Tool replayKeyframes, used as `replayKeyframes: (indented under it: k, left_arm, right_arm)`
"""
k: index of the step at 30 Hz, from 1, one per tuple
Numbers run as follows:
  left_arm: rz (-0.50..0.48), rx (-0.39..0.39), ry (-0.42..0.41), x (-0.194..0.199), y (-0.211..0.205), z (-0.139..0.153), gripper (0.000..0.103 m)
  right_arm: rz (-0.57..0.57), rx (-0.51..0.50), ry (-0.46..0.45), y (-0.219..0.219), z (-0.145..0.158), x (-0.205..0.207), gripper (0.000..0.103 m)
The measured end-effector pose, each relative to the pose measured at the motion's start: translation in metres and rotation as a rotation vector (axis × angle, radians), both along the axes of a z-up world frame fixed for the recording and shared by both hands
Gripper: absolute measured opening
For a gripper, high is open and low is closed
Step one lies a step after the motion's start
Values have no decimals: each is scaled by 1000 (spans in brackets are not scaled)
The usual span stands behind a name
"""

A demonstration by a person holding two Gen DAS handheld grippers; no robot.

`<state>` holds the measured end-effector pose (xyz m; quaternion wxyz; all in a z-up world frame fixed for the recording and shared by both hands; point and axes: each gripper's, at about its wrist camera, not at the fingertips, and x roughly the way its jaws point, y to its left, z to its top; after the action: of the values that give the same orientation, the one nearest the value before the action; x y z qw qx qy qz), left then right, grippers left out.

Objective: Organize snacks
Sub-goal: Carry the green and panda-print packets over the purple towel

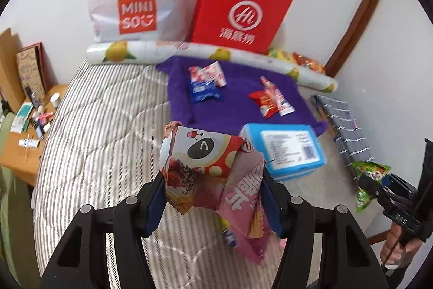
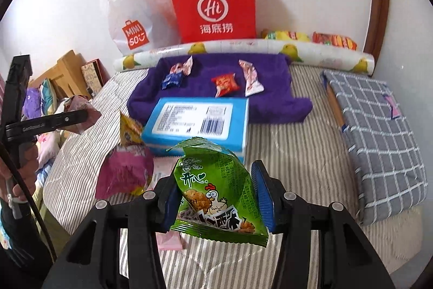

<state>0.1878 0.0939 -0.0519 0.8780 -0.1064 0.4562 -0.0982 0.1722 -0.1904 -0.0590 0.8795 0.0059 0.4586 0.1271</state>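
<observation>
Fingers (image 1: 270, 197) clenched on pink wrappers (image 1: 213, 175) and green packet (image 2: 216, 188), blue box (image 2: 200, 123) just ahead.

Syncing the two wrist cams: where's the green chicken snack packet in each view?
Left wrist: green snack packet at the far right edge, low, clamped in the right gripper.
Right wrist: green snack packet bottom centre, between the right gripper's blue pads.
Shared landmark: blue box on the striped bed, in front of the purple towel.
</observation>
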Motion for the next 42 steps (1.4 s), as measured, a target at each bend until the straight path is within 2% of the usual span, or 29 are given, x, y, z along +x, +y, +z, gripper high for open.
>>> replayKeyframes:
  k: [10, 22, 30, 42]
  left_arm:
    - [-28, -46, -42, 28, -22, 34, 60]
    - [-46, -64, -62, 79, -41, 48, 60]
    - [-40, -47, -58, 118, -49, 46, 60]
    - [-1, -41, -29, 180, -45, 21, 60]
  right_arm:
    - [-11, -5, -53, -2, 33, 45, 48]
    - [-9, 21, -90, -9, 56, 108, 48]
    - [-4, 63, -59, -13, 44, 161, 48]
    - [3, 81, 0, -12, 11, 231, 48]
